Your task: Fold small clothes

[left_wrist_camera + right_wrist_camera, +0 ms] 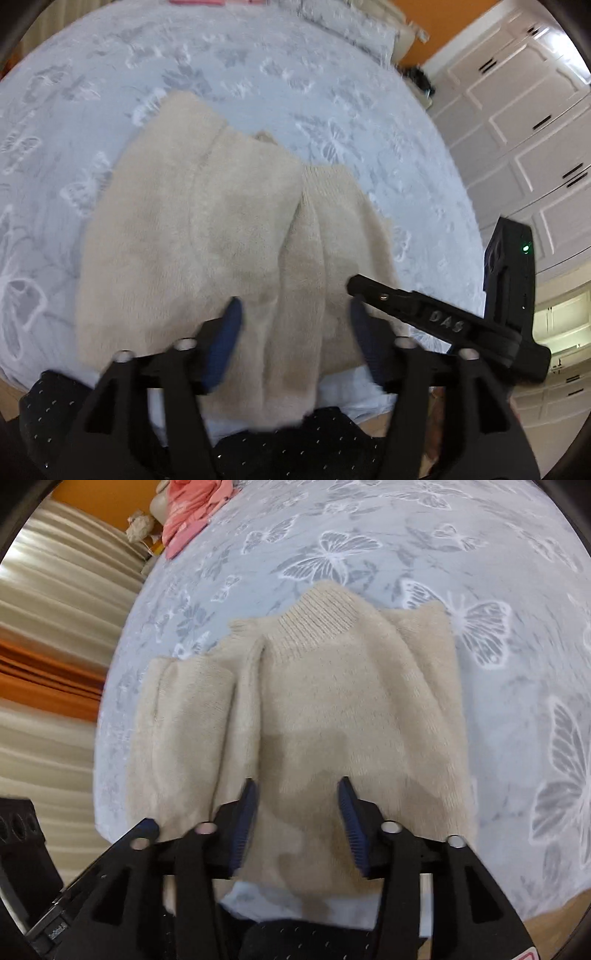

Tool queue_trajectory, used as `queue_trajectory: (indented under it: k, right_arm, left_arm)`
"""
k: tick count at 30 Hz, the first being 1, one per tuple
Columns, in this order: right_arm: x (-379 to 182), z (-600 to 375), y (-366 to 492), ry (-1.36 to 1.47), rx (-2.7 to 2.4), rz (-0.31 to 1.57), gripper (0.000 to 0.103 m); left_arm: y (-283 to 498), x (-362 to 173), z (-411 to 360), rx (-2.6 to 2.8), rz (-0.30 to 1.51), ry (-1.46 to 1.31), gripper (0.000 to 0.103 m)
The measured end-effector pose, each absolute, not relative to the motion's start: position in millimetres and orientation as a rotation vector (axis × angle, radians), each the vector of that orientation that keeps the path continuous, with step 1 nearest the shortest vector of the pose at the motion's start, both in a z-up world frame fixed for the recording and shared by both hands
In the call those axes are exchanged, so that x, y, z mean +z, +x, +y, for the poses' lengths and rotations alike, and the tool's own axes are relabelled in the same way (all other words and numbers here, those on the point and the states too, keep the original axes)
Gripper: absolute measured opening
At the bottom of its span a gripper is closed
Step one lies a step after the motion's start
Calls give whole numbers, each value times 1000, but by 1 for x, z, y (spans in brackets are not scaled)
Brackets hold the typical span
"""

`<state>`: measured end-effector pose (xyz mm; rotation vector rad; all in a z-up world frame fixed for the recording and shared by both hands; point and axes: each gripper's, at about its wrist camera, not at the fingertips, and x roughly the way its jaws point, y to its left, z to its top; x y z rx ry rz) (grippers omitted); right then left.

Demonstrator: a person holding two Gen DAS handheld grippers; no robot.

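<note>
Cream knitwear, a small sweater (207,236), lies partly folded on the bed (74,110), whose pale blue cover carries white butterfly prints. Relative to the sweater, in the left wrist view, the left tongs (293,314) hover over its near hem with both blue pads spread wide, released and gripping nothing; cloth shows between the pads, but whether they touch it cannot be told. Just right of the sweater in that view, the other black tool reaches in, its tip over the sweater's right edge. Beyond it, far right of the sweater, stand white cupboard doors (517,129).

In the right wrist view the sweater (332,709) runs lengthwise away from the camera, its ribbed collar (321,620) pointing to the far side of the bed (517,701) and its hem toward the tongs. A folded-over part (188,716) lies along the sweater's left side, parallel to that long axis. The right tongs (297,805) sit above the near hem, pads parted, likewise released and empty. Far beyond the sweater's left corner, a pink garment (192,506) lies at the bed's edge, and curtains (48,635) hang left of the bed.
</note>
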<state>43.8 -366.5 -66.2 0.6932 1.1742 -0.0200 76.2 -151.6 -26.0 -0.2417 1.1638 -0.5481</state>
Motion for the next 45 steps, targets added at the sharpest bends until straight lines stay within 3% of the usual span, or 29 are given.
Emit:
queue_trajectory:
  k: [1,3,14,15,16,18,25,28,35,39,42,45]
  right_arm:
    - [-66,-365,43,724,1,1164,66]
    - [-68,-360,51,794,53,1159,70]
    - [-89,-268,117,821,161,1317,74]
    - [-84,-259,121,793,155,1309,72]
    - [-79,-249,126,748,153,1303,47]
    - [-66,-237,134,677,164,1292,18]
    - [50,-260,134,596,252,1044,15]
    - [58,-301,113,580,195,1012,15]
    - [-87,-392,68,629,-111,1263,19]
    - [-82,-399,56,771,-66,1177,32]
    - [-72,-396,50,784,-37,1159,61]
    - [-75,-394,41,803,-5,1152,60]
  left_arm:
    - [73,-22,-144,-534,1143,-229,75]
    - [66,-14,-123,-511,1105,-212,79]
    - [33,3,-33,-366,1118,-257,84]
    - [31,1,-30,-365,1121,-255,84]
    - [29,0,-29,-361,1126,-252,85]
    - [25,-4,-28,-366,1144,-252,85]
    - [18,5,-37,-419,1132,-261,85]
    - [20,8,-45,-445,1121,-254,87]
    - [27,-4,-68,-477,1163,-237,88]
    - [28,-4,-79,-488,1157,-200,89]
    - [30,-9,-83,-488,1171,-195,89]
    - [33,-16,-85,-478,1188,-203,89]
